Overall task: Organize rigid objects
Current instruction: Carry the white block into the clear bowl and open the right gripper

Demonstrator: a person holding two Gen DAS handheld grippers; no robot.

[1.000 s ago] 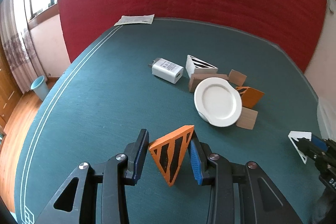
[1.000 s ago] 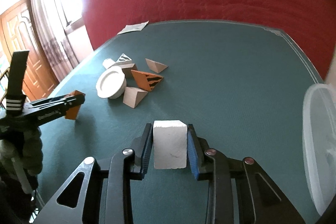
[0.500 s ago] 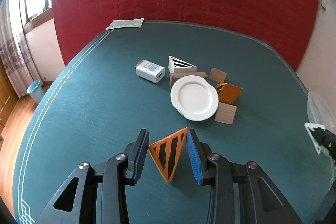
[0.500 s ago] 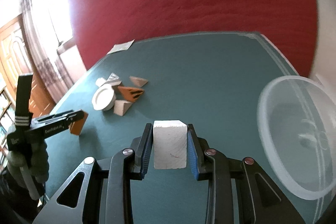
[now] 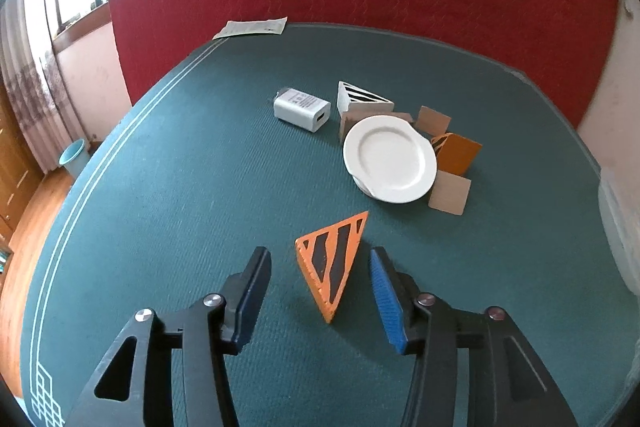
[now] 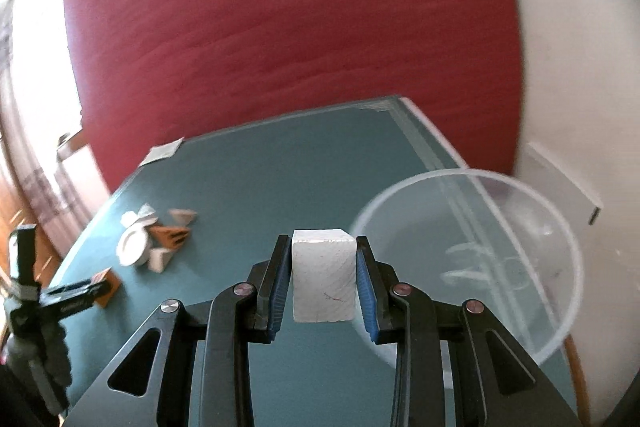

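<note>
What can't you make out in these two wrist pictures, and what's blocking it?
- Left wrist view: the clear bowl is cut off by the right edge, so its contents are unseen.
- Left wrist view: the white plate hides parts of the blocks behind it.
- Left wrist view: the print on the white charger is too small to read.
- Right wrist view: the pile by the plate is blurred and small.
- Right wrist view: the white block hides the table beneath it.
</note>
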